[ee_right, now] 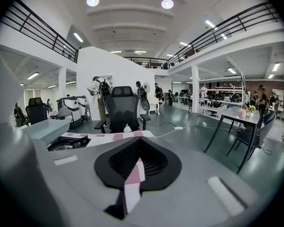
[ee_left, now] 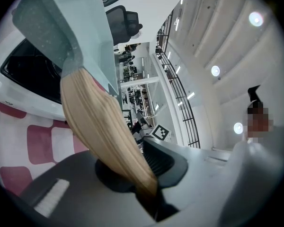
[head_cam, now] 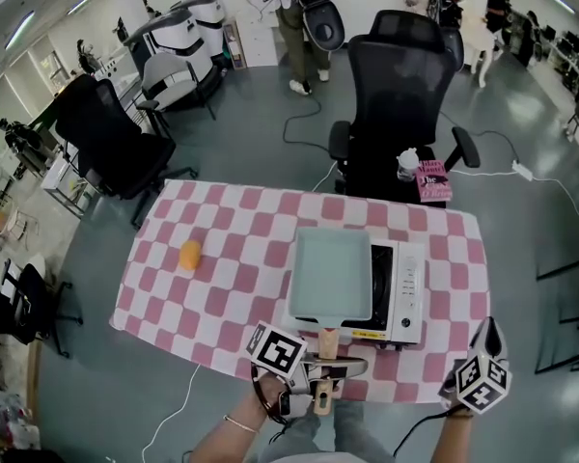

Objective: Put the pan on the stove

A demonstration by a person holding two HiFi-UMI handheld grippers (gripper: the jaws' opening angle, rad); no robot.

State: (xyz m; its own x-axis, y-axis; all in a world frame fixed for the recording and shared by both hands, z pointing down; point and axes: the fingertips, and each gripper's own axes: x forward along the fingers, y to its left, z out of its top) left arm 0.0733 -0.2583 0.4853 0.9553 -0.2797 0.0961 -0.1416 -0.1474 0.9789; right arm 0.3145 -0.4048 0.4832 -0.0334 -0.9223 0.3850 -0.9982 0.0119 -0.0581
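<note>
As the pan is clamped by its handle in the left gripper, it is seen straight ahead, over the stove's left part.

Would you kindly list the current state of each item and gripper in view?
pan: empty, over the stove; whether it rests on it is unclear.
wooden handle: clamped in the left gripper.
stove: on the checked cloth, largely under the pan.
left gripper: shut on the wooden handle.
right gripper: shut, empty, at the checked cloth's near right corner.
orange object: lying alone on the checked cloth.
</note>
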